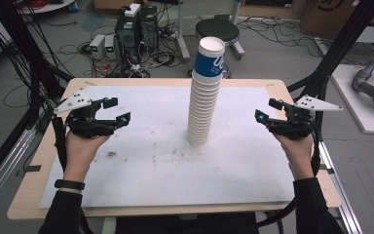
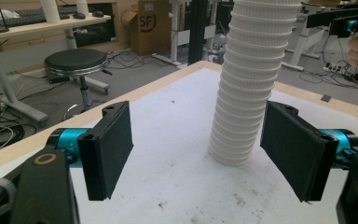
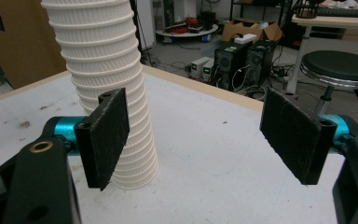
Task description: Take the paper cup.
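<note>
I see a tall stack of paper cups (image 1: 204, 97) standing mouth-down at the middle of the white-covered surface (image 1: 151, 165), leaning slightly, with a blue-printed cup on top. My left tool (image 1: 117, 110) sits at the left side, held in the left hand (image 1: 83, 146), jaws spread wide with nothing between them. My right tool (image 1: 267, 110) is at the right side in the right hand (image 1: 294, 148), jaws also wide apart and holding nothing. Both are well apart from the stack, pointed inward toward it. In the left gripper view the stack (image 2: 249, 84) stands ahead between the pads (image 2: 116, 144), nearer the right one, not touching. In the right gripper view the stack (image 3: 105, 60) is partly behind the left pad (image 3: 109, 135). Small brown stains mark the surface near the stack's base. A black stool (image 1: 217, 30) stands beyond the far edge.
</note>
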A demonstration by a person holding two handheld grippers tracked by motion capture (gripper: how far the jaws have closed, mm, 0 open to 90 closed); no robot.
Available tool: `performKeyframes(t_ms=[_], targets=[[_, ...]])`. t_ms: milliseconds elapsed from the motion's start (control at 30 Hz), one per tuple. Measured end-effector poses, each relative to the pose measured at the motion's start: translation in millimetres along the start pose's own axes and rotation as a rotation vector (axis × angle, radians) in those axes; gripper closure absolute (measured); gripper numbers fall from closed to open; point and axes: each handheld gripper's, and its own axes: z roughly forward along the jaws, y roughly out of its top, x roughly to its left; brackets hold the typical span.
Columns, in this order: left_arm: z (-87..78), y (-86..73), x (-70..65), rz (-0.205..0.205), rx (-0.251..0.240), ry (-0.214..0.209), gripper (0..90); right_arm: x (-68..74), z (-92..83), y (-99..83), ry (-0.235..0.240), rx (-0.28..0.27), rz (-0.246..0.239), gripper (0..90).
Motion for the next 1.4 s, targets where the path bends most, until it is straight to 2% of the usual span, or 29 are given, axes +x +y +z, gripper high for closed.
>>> performKeyframes(t_ms=[333, 433, 600, 867, 1400], targets=[[1.6, 0.5, -3.7, 0.001, -0.007, -0.025, 24.9, 0.0, -4.1, 0.3, 0.008, -0.017, 0.005, 24.2], [4.1, 1.2, -3.3, -0.009, -0.019, -0.033, 24.9, 1.2, -4.1, -0.1, 0.015, -0.01, 0.002, 24.2], [8.0, 1.0, -4.9, -0.006, -0.007, -0.043, 24.9, 1.8, -4.8, -1.1, 0.02, -0.003, 0.005, 24.2], [9.3, 1.0, -6.1, -0.007, -0.006, -0.056, 24.9, 4.1, -2.7, 2.6, 0.064, -0.015, -0.001, 22.8], [10.6, 1.2, -8.4, -0.016, -0.004, -0.073, 24.3, 14.9, 7.1, 27.0, 0.144, -0.044, -0.037, 20.6]])
